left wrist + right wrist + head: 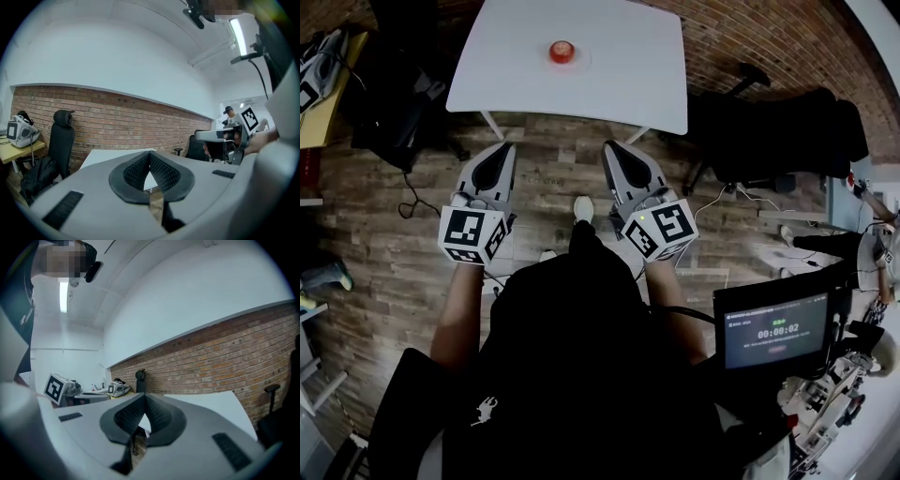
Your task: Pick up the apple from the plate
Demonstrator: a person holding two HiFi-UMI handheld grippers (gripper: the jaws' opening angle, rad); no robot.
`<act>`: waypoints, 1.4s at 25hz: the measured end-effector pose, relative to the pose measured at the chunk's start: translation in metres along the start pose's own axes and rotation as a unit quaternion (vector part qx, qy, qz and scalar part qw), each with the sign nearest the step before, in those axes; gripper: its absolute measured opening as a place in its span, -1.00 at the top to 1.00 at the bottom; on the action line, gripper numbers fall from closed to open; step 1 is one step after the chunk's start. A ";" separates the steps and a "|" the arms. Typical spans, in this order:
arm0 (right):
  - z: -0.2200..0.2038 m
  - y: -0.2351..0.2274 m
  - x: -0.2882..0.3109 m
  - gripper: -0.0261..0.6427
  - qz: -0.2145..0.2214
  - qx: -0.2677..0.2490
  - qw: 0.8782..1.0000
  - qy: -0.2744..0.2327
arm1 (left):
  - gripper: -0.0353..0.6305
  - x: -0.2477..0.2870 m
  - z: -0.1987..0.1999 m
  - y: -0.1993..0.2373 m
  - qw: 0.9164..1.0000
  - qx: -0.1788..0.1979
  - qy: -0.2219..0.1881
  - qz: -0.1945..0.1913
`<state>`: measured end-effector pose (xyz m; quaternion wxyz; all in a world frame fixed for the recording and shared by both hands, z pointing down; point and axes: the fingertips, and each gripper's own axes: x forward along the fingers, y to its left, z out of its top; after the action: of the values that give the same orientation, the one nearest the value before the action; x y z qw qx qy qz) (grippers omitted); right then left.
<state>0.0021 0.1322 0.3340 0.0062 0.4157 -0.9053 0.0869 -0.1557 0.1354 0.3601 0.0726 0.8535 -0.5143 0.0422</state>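
Approach is judged in hand: left tool (503,147) and right tool (612,147) are held shut, empty, short of counter (628,80). One must be opened before apple (561,51) on plate (582,60) is reached.

A round red apple (561,51) shows at twelve o'clock on the glossy white square table (628,80), above a floor of mottled brown wooden planks (553,173). The pale grey plastic left gripper (504,148) and right gripper (614,148) bear marker cubes (473,234) patterned in black-and-white squares, with ribbed charcoal pads (136,171). A wall of red-brown brick with pale mortar lines (117,123) rises beyond, and a black office chair (787,131) stands at two o'clock.
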 end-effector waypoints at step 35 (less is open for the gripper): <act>0.016 -0.183 0.101 0.91 0.114 0.021 0.993 0.031 | 0.88 0.199 0.024 -0.012 0.998 -0.007 0.030 0.054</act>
<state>0.0748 -0.0635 0.3541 0.0159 0.3068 -0.9442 0.1187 -0.0526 -0.0363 0.3644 0.0913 0.8224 -0.5574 0.0682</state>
